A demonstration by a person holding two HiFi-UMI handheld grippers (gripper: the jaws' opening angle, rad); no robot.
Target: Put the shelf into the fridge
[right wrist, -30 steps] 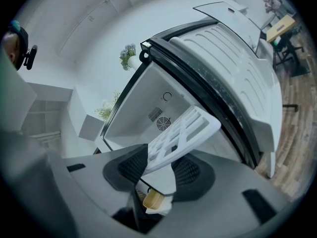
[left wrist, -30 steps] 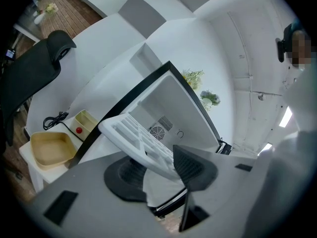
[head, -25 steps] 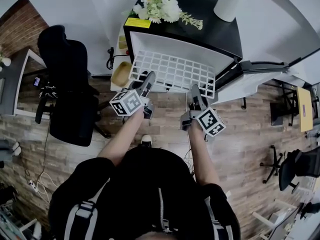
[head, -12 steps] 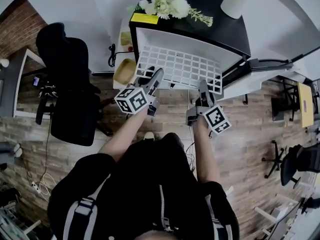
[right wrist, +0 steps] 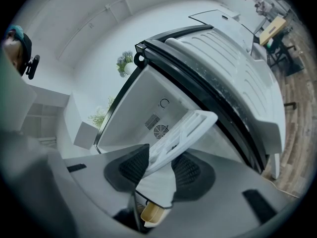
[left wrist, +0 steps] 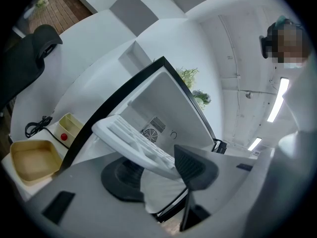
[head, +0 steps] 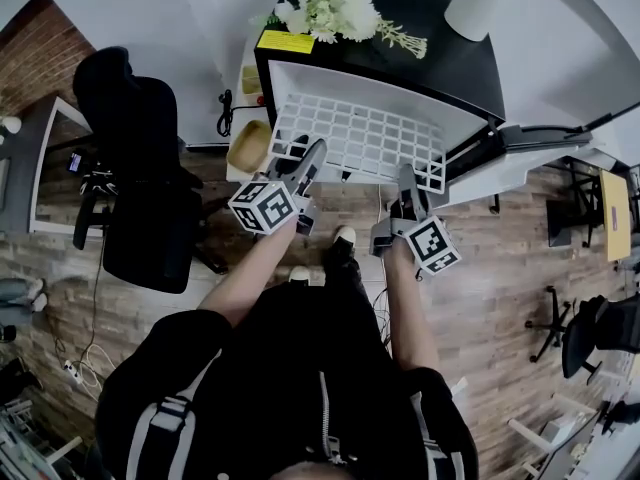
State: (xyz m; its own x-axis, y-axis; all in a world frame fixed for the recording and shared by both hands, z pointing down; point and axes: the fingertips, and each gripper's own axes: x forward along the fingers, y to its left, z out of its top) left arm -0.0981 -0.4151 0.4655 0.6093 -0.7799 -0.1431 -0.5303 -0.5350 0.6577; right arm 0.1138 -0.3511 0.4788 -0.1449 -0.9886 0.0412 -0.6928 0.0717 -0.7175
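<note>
The white grid shelf (head: 360, 138) lies level, its far edge inside the open black mini fridge (head: 440, 68). My left gripper (head: 305, 160) is at the shelf's near-left edge. In the left gripper view the shelf (left wrist: 131, 140) passes between the jaws of the left gripper (left wrist: 158, 170) with a gap showing, so it stands open. My right gripper (head: 407, 178) is at the near-right edge. In the right gripper view the right gripper (right wrist: 161, 170) has its pads pressed on the shelf (right wrist: 185, 128). The fridge's white back wall with a fan (right wrist: 159, 131) lies ahead.
The fridge door (head: 520, 158) hangs open to the right. Flowers (head: 340, 8) lie on the fridge top. A tan tray (head: 247, 148) and a black cable (head: 225, 113) sit left of the fridge, with a black office chair (head: 140, 168) farther left. My shoe (head: 343, 238) is below the shelf.
The shelf and both grippers have shifted slightly up and right, toward the fridge. One foot has stepped forward beneath the arms.
</note>
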